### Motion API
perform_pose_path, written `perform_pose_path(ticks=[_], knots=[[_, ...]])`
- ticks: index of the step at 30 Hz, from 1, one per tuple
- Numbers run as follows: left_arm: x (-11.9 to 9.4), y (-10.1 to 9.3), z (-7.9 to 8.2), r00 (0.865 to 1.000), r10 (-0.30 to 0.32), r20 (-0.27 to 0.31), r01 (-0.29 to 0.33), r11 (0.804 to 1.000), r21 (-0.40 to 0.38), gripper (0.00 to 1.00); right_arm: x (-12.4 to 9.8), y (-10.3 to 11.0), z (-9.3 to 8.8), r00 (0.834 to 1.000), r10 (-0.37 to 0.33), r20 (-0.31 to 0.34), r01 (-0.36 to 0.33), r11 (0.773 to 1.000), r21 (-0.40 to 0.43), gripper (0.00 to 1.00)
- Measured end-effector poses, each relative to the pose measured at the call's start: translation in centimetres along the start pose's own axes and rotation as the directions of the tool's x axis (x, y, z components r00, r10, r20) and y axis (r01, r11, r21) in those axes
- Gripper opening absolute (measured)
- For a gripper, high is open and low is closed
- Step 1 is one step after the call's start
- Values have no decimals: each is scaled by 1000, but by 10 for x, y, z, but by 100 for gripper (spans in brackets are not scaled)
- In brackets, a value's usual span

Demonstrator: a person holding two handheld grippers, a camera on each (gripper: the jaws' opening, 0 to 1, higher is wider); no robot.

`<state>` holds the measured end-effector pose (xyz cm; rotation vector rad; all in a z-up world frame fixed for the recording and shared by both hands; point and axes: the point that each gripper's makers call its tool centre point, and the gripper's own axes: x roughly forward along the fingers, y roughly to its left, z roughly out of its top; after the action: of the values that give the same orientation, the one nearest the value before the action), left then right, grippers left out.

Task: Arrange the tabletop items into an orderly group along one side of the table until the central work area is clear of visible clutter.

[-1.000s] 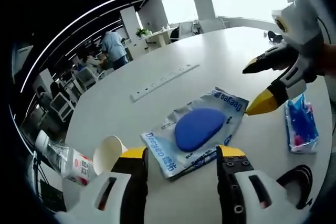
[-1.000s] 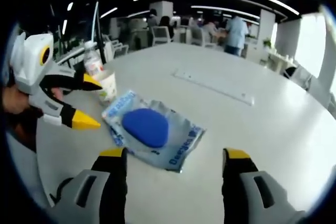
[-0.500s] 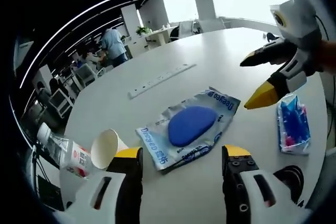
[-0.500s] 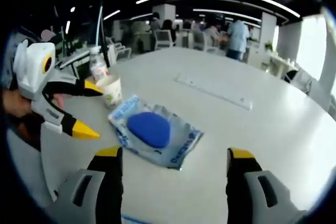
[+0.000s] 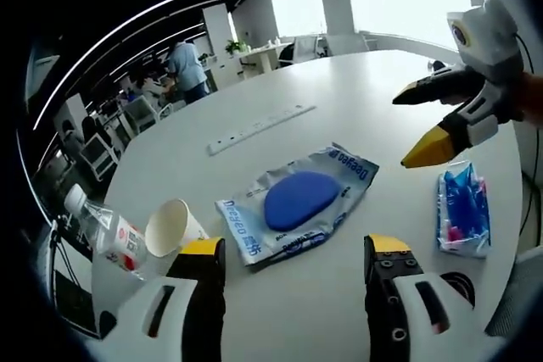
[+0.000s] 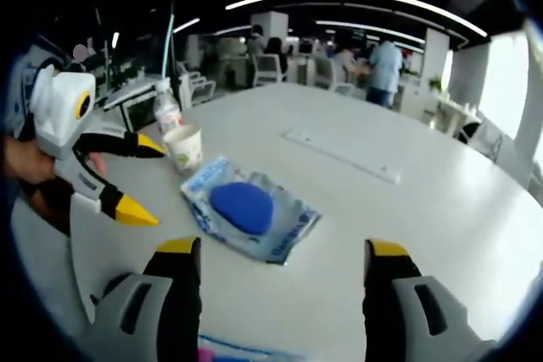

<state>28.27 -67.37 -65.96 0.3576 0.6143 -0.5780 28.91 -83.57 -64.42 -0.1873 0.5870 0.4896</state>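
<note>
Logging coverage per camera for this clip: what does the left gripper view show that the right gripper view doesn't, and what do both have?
Left gripper view alone: the whole small blue packet near the right tongs, and a dark round object at the table edge.

Right gripper view alone: the left tongs seen from the side, open.

Both: the silver pouch with the blue pad, paper cup, plastic bottle, and the inset power strip.

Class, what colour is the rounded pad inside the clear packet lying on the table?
Solid blue. The pad shows best in the left gripper view.
</note>
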Motion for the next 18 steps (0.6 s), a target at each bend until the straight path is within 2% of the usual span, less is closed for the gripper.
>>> perform_pose_path(ticks=[9, 18], knots=[[-9, -16, 6, 1000, -15, 12, 15, 1000, 5, 62, -16, -3, -2, 1000, 10, 4, -10, 1000, -5, 66], [-18, -29, 8, 1000, -23, 22, 22, 1000, 4, 61, -27, -5, -4, 1000, 12, 10, -12, 1000, -14, 61]])
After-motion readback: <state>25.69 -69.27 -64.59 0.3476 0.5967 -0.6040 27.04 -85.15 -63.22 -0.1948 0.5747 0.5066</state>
